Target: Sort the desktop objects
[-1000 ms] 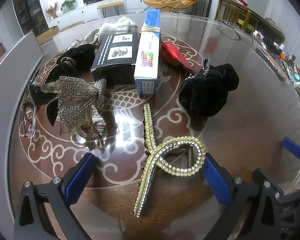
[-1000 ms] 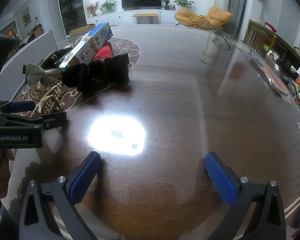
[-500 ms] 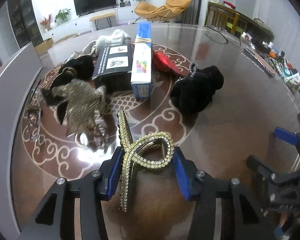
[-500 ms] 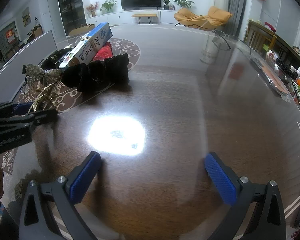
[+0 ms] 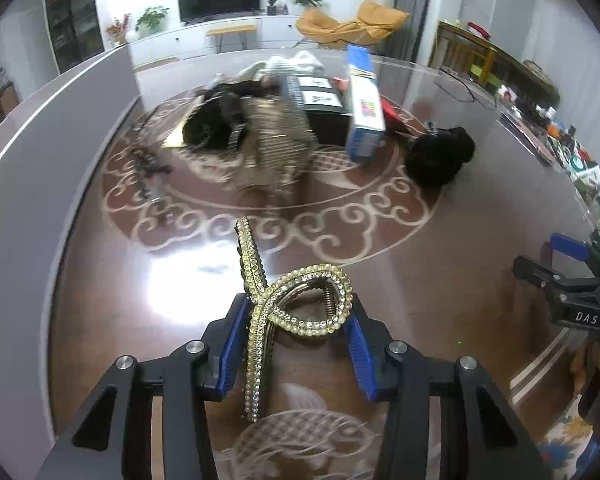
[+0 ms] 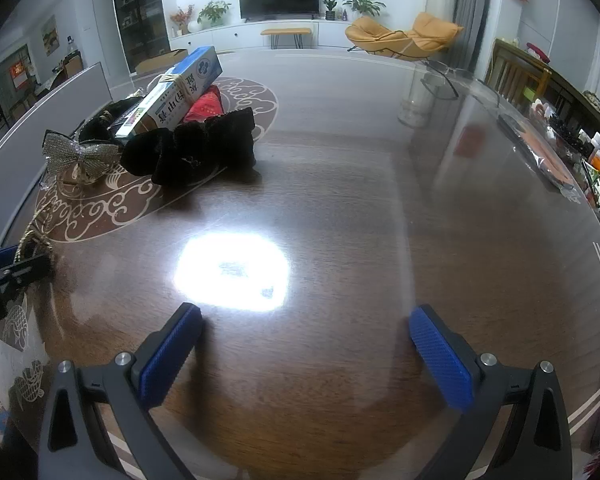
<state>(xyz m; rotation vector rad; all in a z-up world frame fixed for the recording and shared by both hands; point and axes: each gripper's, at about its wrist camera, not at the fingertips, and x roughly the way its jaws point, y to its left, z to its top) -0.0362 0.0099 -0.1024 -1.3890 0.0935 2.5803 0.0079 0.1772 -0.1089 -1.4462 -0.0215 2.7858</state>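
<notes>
Item in hand: gold rhinestone hair claw (image 5: 296,308), sitting between the blue pads (image 5: 230,344) of the left tool (image 5: 292,344), above the bare worktop (image 6: 340,208) near its front edge.
Left tool: clamping on the claw across its looped body; both pads are touching the loop, and the long toothed bar is sticking out forward and back past them.
Right tool (image 6: 304,356): hanging over the bare worktop with fingers wide apart, holding nothing.
Heap: silver bow clip (image 6: 82,156), black scrunchie (image 6: 196,148), blue box (image 6: 172,92), black box (image 5: 316,96) and white cloth (image 5: 288,66) are lying close together on the patterned round, well apart from the claw.
Step, as judged: carrying the claw off to a sorting spot; which spot is not shown.
Doing it well: keeping the squeeze even, since the loop is springy and the stones are slick, so the claw is likely to twist or slip.
Carry: keeping the claw level and the free bar clear of the heap.
Set-down: lowering until the bar is touching the worktop before parting the pads.
Risk: squeezing too hard may be opening the claw's spring.
</notes>
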